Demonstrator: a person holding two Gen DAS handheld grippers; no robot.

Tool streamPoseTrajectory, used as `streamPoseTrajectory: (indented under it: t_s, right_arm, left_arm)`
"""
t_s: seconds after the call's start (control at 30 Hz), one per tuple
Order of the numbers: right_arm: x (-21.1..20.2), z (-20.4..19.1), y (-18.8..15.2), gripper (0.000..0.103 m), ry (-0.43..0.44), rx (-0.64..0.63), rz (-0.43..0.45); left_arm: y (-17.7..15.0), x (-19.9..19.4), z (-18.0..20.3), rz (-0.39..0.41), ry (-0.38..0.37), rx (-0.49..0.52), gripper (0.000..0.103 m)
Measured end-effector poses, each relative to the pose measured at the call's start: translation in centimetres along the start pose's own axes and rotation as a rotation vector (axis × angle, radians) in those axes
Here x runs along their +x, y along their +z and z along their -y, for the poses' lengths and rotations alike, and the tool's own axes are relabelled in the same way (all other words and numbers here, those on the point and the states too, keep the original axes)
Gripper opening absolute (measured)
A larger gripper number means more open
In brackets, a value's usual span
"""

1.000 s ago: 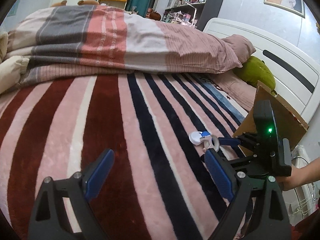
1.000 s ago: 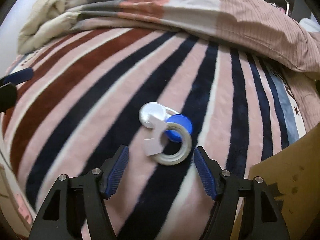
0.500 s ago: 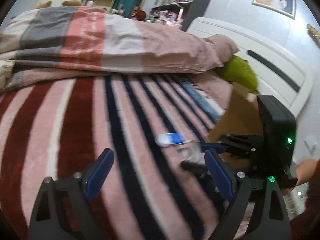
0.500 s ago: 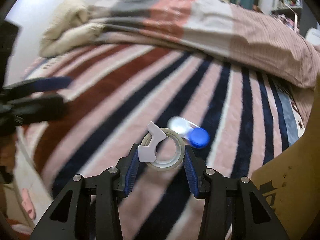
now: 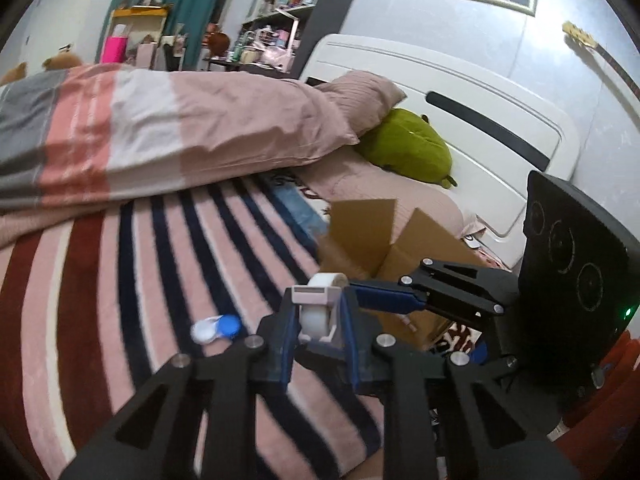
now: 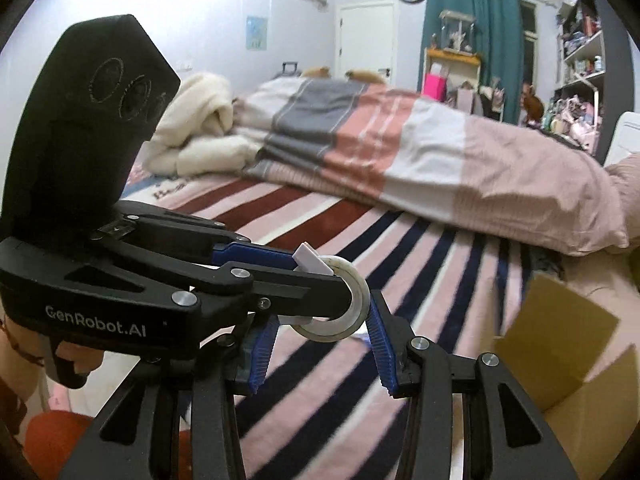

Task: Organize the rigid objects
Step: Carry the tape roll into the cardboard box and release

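On the left, flat on the striped pink, red and dark blue blanket (image 5: 120,280): a small blue and white round case (image 5: 216,328), not picked up yet. In the middle, up in the air: the clear ring of sticky tape with a white plastic cutter (image 5: 324,282). Squeezed tight by the left gripper (image 5: 318,312). Gripped too by the right gripper (image 6: 320,334), jaws just closed in on the ring. On the right, an open brown cardboard box (image 5: 400,236). Looks like the carrying step. Next, probably: let go with one gripper, move over the box, drop the tape in gently.
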State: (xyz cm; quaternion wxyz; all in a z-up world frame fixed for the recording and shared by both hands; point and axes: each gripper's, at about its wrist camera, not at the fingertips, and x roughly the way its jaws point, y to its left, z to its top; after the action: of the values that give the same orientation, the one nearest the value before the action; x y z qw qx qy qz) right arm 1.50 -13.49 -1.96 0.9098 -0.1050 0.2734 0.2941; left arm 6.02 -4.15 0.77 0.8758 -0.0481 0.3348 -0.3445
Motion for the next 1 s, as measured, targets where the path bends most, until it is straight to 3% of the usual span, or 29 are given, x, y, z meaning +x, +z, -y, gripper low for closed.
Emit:
streamPoseTrajectory:
  t_s: [0.27, 0.53, 0.57, 0.6, 0.63, 0.67, 0.7, 0.73, 1.0]
  right_arm:
    - [-5.0, 6.6, -1.4, 0.039, -0.073, 0.071, 0.034]
    - [-6.5, 12.1, -3.4, 0.039, -0.120, 0.137, -0.025]
    - [-6.5, 12.6, -3.6, 0.039, -0.124, 0.141, -0.032]
    - [-6.5, 13.1, -3.9, 0.039, -0.135, 0.142, -0.044]
    - [-6.6, 13.3, -4.1, 0.040, -0.144, 0.143, -0.051]
    - [-6.5, 13.4, -4.2, 0.042, -0.157, 0.142, -0.066]
    - [-6.4, 13.7, -4.4, 0.052, -0.164, 0.145, -0.083]
    - [-6.6, 13.9, -4.6, 0.060, -0.160, 0.151, -0.085]
    - [-6.5, 14.2, -5.0, 0.061, -0.161, 0.165, -0.096]
  left_arm:
    - [3.5, 5.5, 6.4, -0.067, -0.033, 0.103, 0.018]
    - [4.8, 11.0, 9.5, -0.158, -0.063, 0.149, 0.018]
    - [4.8, 11.4, 9.9, -0.163, -0.053, 0.162, 0.021]
    - [4.8, 11.7, 10.2, -0.169, -0.044, 0.169, 0.037]
    - [4.8, 12.0, 10.4, -0.176, -0.031, 0.175, 0.063]
    - [4.9, 12.0, 10.6, -0.167, -0.015, 0.183, 0.074]
    - [4.9, 11.9, 10.7, -0.152, 0.002, 0.196, 0.083]
    - [4.9, 11.9, 10.7, -0.148, 0.007, 0.202, 0.083]
    - [5.2, 10.9, 9.6, -0.133, 0.015, 0.176, 0.083]
